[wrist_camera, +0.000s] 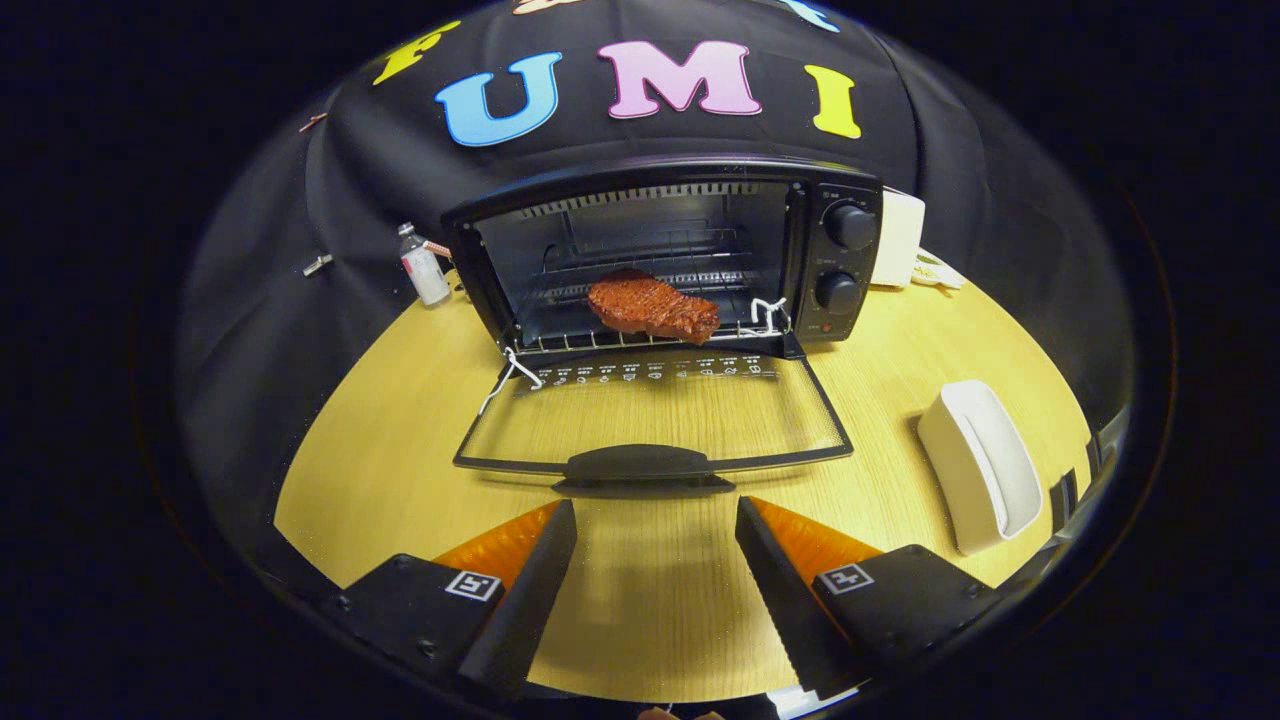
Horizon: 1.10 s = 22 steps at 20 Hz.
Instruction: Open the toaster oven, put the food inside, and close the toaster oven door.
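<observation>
Your gripper (655,520) is spread and empty at bottom centre, just short of the door (650,415) handle. Steak (652,307) sits on the rack (640,340), mid-frame, near its front edge. Risk: swinging the door up fast jolts the oven (845,250) and slides the steak forward.

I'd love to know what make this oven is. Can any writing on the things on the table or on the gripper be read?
Toaster oven door: a row of white marks near the hinge, too small to read.
Knobs: markings around them blurred.
Bottle: label too blurred.
Gripper: square black-and-white patterns, no words; its fingers are open and empty, just short of the door's handle.
No brand is legible.
</observation>
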### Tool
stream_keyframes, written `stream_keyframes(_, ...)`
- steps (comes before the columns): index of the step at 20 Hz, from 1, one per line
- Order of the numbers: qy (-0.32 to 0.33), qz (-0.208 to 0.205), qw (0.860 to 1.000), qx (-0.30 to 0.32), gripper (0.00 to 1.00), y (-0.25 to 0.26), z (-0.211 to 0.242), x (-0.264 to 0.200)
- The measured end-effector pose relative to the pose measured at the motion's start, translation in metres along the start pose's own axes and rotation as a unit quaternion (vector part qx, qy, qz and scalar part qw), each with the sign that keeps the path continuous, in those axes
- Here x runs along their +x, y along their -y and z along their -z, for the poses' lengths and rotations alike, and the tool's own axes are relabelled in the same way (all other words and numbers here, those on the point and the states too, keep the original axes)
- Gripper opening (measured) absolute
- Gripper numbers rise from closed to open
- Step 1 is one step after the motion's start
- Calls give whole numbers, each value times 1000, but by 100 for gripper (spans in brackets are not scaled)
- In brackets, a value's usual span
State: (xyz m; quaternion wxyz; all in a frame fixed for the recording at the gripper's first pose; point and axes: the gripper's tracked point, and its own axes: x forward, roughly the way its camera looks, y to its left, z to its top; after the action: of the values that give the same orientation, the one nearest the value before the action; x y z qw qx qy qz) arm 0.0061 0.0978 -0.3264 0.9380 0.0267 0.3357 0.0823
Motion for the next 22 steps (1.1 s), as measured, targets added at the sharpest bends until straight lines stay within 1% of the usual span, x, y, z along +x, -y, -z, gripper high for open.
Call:
stream_keyframes(3, 5, 10, 1000, -5, 98, 0, -6, 17)
stream_keyframes(4, 0, 1, 1000, -1, 98, -4, -4, 19)
stream_keyframes(8, 3, -3, 1000, -9, 98, -7, -2, 21)
stream_keyframes(9, -2, -3, 1000, -14, 98, -6, 0, 20)
stream_keyframes(10, 7, -6, 1000, -20, 99, -7, -3, 20)
stream_keyframes(12, 6, -1, 999, -35, 98, -4, -1, 21)
stream_keyframes(14, -6, -1, 998, -55, 95, -5, 3, 19)
stream_keyframes(15, -8, -3, 998, -61, 95, -6, 4, 20)
stream_keyframes(16, -17, -6, 998, -59, 96, -8, 9, 19)
stream_keyframes(17, -12, -8, 998, -59, 96, -9, 6, 21)
stream_keyframes(19, -15, -2, 998, -54, 98, -7, 5, 20)
stream_keyframes(22, -13, 11, 1000, -20, 95, -6, 2, 23)
